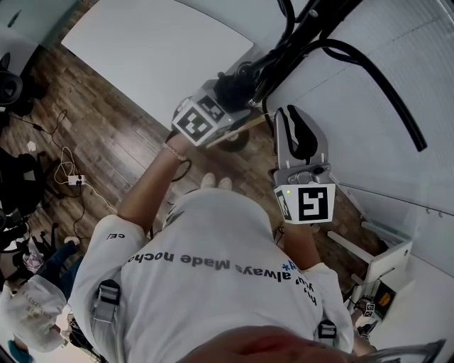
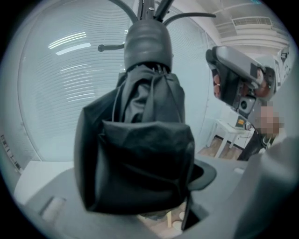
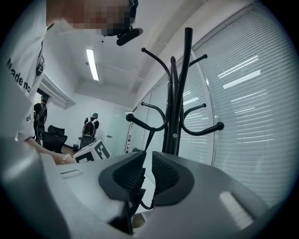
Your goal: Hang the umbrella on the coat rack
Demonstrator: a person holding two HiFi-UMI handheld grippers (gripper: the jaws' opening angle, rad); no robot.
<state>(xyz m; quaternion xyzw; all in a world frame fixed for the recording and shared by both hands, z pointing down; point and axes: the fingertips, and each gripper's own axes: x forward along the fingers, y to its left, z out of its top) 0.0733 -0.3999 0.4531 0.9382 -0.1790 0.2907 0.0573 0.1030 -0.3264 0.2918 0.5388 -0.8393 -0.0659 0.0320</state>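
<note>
A folded black umbrella fills the left gripper view, its rounded grey handle end pointing up toward the hooks of the black coat rack. My left gripper is shut on the umbrella. In the head view that gripper holds the umbrella against the rack's lower stem. The rack stands close ahead in the right gripper view, with curved hooks at two heights. My right gripper is shut, with only a slit between its pads. It hovers just right of the umbrella. A thin dark cord shows below its jaws.
A white table stands beyond the rack and a small white stand at the lower right. Cables lie on the wood floor to the left. A wall of white blinds is behind the rack. People stand far off.
</note>
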